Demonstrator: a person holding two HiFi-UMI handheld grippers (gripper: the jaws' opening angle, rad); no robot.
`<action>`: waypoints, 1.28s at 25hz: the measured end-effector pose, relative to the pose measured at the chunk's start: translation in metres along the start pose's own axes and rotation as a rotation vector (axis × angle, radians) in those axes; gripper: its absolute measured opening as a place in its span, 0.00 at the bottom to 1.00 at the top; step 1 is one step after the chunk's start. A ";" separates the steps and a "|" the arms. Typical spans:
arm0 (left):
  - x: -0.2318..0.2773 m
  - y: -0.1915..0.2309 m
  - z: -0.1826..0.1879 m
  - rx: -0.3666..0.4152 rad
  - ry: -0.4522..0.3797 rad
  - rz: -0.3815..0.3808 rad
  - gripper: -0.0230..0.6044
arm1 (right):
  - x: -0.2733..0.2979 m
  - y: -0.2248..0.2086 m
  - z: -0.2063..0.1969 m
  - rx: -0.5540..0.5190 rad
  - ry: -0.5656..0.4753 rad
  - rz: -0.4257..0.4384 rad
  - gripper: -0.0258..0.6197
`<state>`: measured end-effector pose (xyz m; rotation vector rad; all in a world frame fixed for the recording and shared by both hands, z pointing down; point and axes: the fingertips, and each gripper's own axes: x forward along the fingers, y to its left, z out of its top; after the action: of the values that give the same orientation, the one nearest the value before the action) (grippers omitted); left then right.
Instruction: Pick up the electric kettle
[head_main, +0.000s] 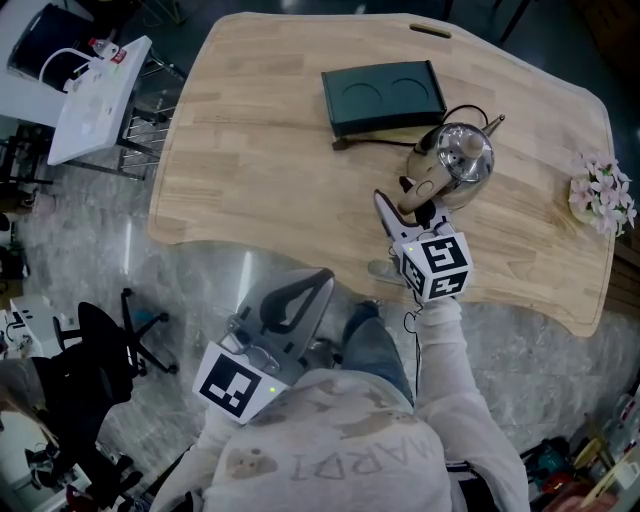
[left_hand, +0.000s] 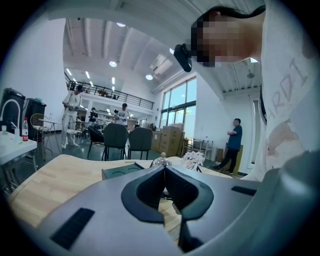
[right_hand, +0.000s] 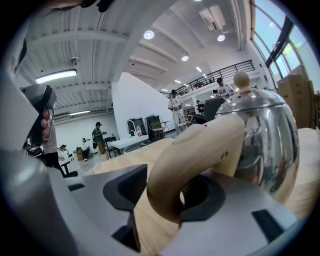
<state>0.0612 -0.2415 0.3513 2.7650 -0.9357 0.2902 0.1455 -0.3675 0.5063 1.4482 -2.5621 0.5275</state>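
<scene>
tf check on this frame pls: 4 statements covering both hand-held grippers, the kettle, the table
1. The kettle handle sits between the right hand-held gripper jaws. True.
2. The left hand-held gripper jaws are wide apart. False: they are together, holding nothing.
3. The kettle stands on the dark tray. False: it stands on the wooden table, beside the tray.
4. Flowers lie near the table's right edge. True.

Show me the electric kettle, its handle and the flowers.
electric kettle (head_main: 465, 158): head view, shiny steel body.
kettle handle (right_hand: 200, 145): right gripper view, middle of the beige loop.
flowers (head_main: 603, 192): head view, pink blossoms.
</scene>
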 end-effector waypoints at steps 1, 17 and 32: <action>0.000 0.000 0.000 -0.001 0.001 0.001 0.06 | 0.001 0.000 0.000 -0.003 0.002 0.001 0.33; -0.011 0.003 -0.002 0.009 0.008 0.031 0.06 | 0.003 -0.009 0.011 -0.025 -0.002 -0.039 0.23; -0.056 -0.016 -0.002 0.026 -0.038 0.028 0.06 | -0.039 0.048 0.048 -0.127 -0.058 0.031 0.23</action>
<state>0.0267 -0.1963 0.3373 2.7921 -0.9880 0.2566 0.1273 -0.3316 0.4389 1.4029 -2.6139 0.3247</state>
